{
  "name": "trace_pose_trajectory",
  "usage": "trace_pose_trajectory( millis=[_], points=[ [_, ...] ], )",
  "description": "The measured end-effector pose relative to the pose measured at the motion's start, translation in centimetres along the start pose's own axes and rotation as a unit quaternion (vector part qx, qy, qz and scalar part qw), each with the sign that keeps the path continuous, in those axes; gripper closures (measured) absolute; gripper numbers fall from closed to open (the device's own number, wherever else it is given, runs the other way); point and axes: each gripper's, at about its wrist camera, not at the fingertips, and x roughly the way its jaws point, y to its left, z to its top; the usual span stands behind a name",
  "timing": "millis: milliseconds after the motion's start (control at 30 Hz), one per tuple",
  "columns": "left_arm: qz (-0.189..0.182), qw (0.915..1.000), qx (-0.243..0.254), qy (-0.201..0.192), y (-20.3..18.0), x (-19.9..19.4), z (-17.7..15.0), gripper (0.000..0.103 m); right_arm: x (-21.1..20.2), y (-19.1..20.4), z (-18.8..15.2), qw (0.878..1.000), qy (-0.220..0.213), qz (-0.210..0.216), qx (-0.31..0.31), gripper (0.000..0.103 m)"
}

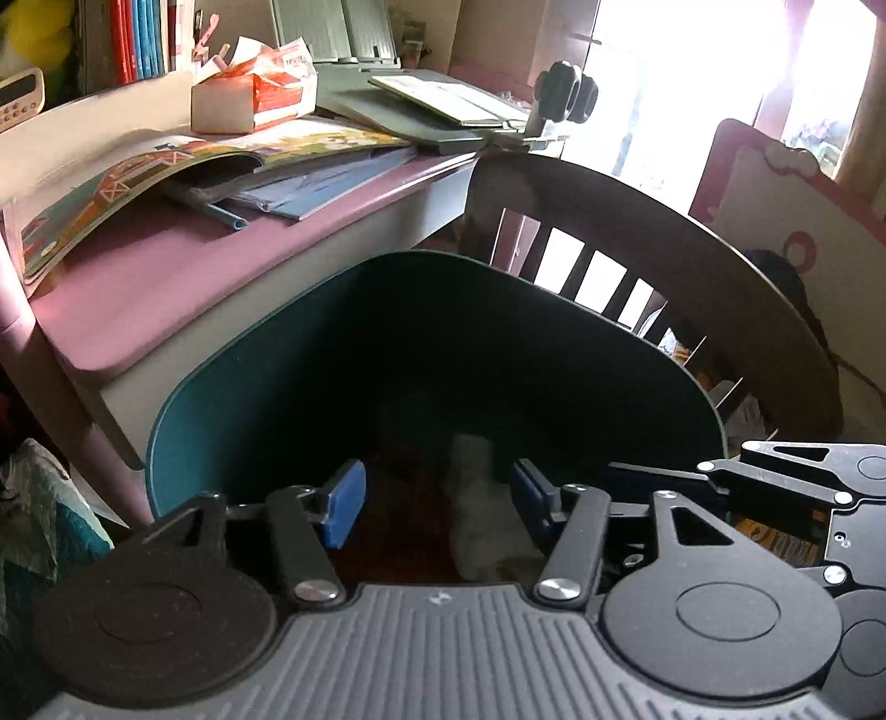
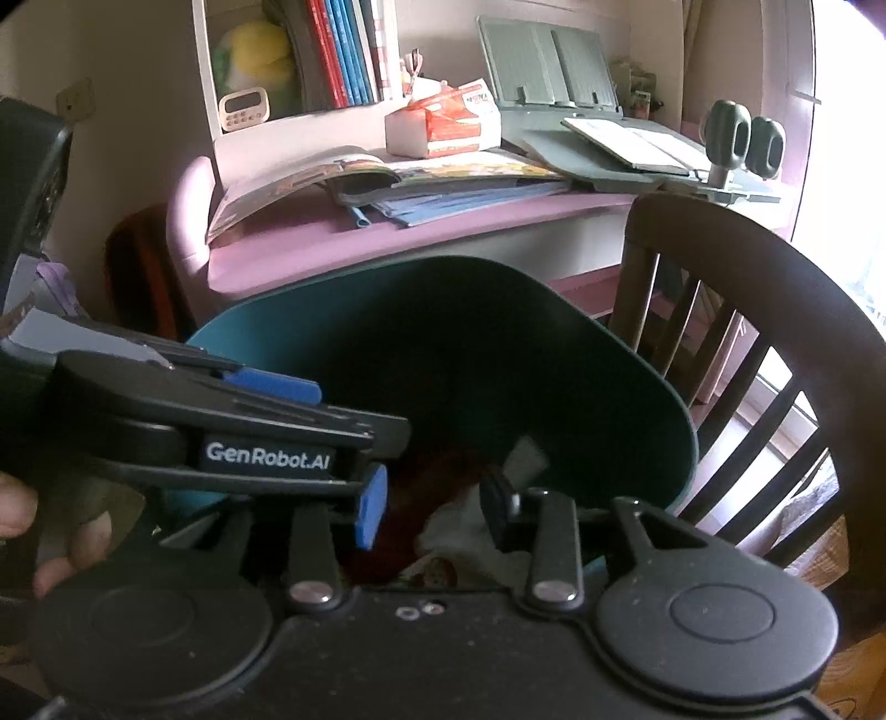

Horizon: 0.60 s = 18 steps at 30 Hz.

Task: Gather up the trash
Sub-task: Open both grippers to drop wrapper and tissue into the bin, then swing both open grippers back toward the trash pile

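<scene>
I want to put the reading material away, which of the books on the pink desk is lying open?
The colourful picture book at the desk's left end lies open, cover arched over the blue booklets; the red and blue books stand closed on the shelf.

One marking is legible: "GenRobot.AI", in white characters on a black plate on the side of the left gripper (image 2: 365,443), seen in the right wrist view. The red and white tissue pack (image 2: 454,124) on the desk (image 2: 310,249) carries printed red characters, too blurred to read. The picture book (image 1: 127,183) shows illustrations only.
</scene>
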Motion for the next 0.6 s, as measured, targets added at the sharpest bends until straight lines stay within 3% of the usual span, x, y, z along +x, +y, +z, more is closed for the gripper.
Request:
trace_pose_trajectory(
  millis=[300,600],
  points=[
    [0.000,0.9998,0.002,-0.020,-0.5,-4.1,-0.7,0.045,-3.2,0.9,-0.4,1.000,-0.019,0.008,0.004,0.055],
    [0.005,0.9989,0.007,-0.046,-0.5,-11.1,-2.8,0.045,-8.4,4.3,-1.2,0.999,-0.046,0.023,-0.010,0.051]
  ],
)
